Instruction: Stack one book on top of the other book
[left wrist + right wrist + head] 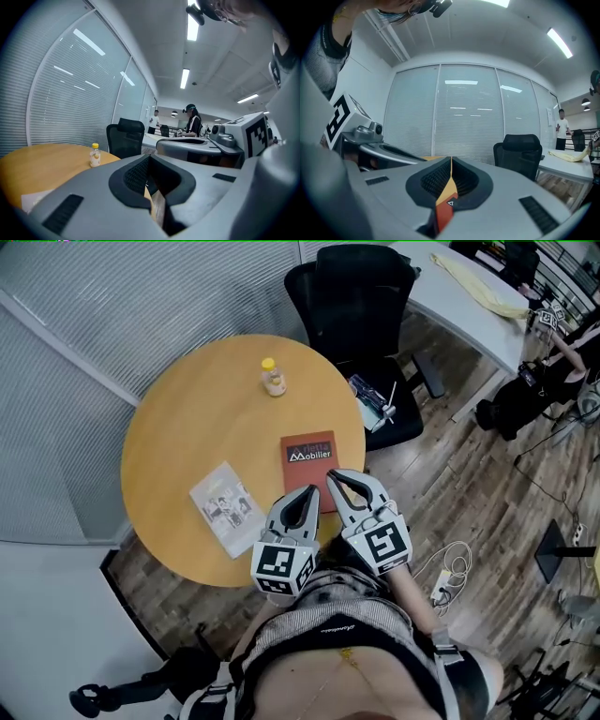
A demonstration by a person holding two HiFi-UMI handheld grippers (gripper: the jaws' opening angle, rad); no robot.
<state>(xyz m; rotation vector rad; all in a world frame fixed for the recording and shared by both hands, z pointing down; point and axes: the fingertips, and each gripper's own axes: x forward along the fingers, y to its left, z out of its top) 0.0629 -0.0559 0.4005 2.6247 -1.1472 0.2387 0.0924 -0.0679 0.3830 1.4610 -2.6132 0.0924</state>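
Lying apart on the bench [169,437], a red book [308,457] lettered "Mobiller" and a pale book [226,507] are seen in the head view, left tongs [307,490] and right tongs [332,475] held at the red one's near edge. In the left gripper view, then the right gripper view, the jaws are shown pressed together, empty.

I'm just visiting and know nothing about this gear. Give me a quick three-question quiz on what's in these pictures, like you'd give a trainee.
1. Besides two books, what stands on the round table? A) a mug B) a small yellow-capped bottle C) a laptop
2. True or false: the red book already lies on the pale booklet.
3. How do the jaws of the left gripper and the right gripper stand?
Key: 1 B. 2 False; they lie apart, side by side. 3 Both shut, gripping nothing.
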